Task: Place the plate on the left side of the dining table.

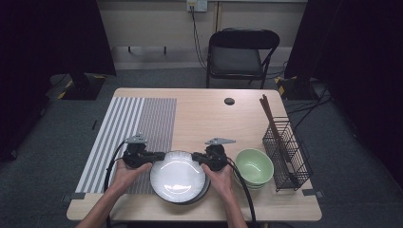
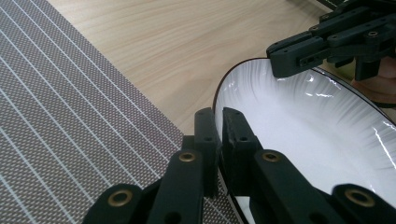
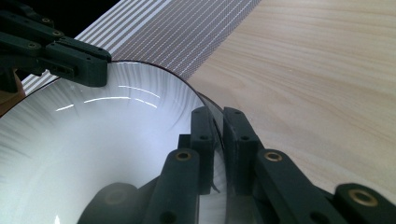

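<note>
A white plate (image 1: 179, 175) with a dark rim sits near the table's front edge, between both hands. My left gripper (image 1: 159, 156) is shut on its left rim and my right gripper (image 1: 196, 157) on its right rim. In the left gripper view the jaws (image 2: 218, 116) pinch the plate's edge (image 2: 299, 121), and the right gripper (image 2: 289, 58) clamps the far rim. The right gripper view has its jaws (image 3: 217, 116) closed over the plate's rim (image 3: 102, 140), with the left gripper (image 3: 88, 65) on the opposite side.
A striped placemat (image 1: 128, 133) covers the table's left part, just beside the plate. To the right stand stacked green bowls (image 1: 254, 165) and a black wire basket (image 1: 286, 154) holding chopsticks (image 1: 268, 116). A small black disc (image 1: 229, 101) lies at the back; a folding chair (image 1: 242, 52) stands behind.
</note>
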Available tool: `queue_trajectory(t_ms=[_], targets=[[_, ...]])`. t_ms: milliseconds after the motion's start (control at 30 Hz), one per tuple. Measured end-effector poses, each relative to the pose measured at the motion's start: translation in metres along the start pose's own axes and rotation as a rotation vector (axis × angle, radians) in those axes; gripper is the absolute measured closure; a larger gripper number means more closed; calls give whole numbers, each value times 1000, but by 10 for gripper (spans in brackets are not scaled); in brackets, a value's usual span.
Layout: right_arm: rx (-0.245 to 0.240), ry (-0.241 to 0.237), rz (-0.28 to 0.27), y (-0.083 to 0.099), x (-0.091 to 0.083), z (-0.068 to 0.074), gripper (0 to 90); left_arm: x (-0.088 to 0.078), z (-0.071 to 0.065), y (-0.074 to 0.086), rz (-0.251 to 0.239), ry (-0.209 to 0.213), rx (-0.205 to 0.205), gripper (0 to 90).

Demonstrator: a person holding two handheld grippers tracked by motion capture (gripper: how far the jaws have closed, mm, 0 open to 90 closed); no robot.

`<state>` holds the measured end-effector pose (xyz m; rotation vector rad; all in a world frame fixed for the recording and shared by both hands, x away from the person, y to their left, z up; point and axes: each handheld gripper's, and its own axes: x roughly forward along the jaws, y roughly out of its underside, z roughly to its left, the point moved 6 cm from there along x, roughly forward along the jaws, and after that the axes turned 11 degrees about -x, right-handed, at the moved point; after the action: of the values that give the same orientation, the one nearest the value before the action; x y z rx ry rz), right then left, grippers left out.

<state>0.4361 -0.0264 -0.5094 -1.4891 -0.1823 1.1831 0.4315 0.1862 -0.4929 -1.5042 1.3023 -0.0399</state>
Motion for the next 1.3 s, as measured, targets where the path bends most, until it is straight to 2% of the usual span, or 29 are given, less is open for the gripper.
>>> queue_trajectory(t_ms=[233, 300, 433, 467, 533, 567, 633, 667, 767, 833, 967, 1067, 1133, 1300], targets=[[-17, 12, -11, -10, 1, -2, 835, -2, 2, -10, -25, -9, -2, 873], [-25, 18, -10, -12, 2, -3, 836, -2, 3, -11, -33, -11, -14, 873], [-21, 14, -13, -12, 4, -4, 837, -2, 4, -10, -17, -13, -4, 864], [-22, 15, -13, -12, 4, -4, 837, -3, 4, -8, -1, -21, 5, 838], [-20, 17, -13, -12, 4, -5, 837, -4, 3, -5, 18, -12, -2, 787], [-17, 17, -15, -12, 4, -5, 837, -4, 2, -3, 15, -18, -5, 758], [-17, 18, -16, -12, 4, -5, 837, -3, 4, 0, 27, -37, 22, 786], [-16, 17, -18, -12, 5, -5, 837, -3, 4, 0, 21, -25, 8, 802], [-19, 19, -20, -13, 5, -5, 838, -3, 5, -3, 10, -33, -2, 822], [-19, 23, -23, -14, 4, -6, 839, -2, 6, -5, -3, -23, -11, 830], [-21, 32, -47, -21, 1, -9, 840, -2, 7, -11, -30, -25, -17, 847], [-35, 35, -41, -23, 1, -9, 839, -2, 7, -12, -37, -29, -12, 852], [-26, 41, -42, -22, 1, -9, 835, -2, 6, -12, -39, -34, -14, 853], [-6, 25, -43, -18, 1, -7, 731, -1, 6, -12, -42, -27, -17, 855]])
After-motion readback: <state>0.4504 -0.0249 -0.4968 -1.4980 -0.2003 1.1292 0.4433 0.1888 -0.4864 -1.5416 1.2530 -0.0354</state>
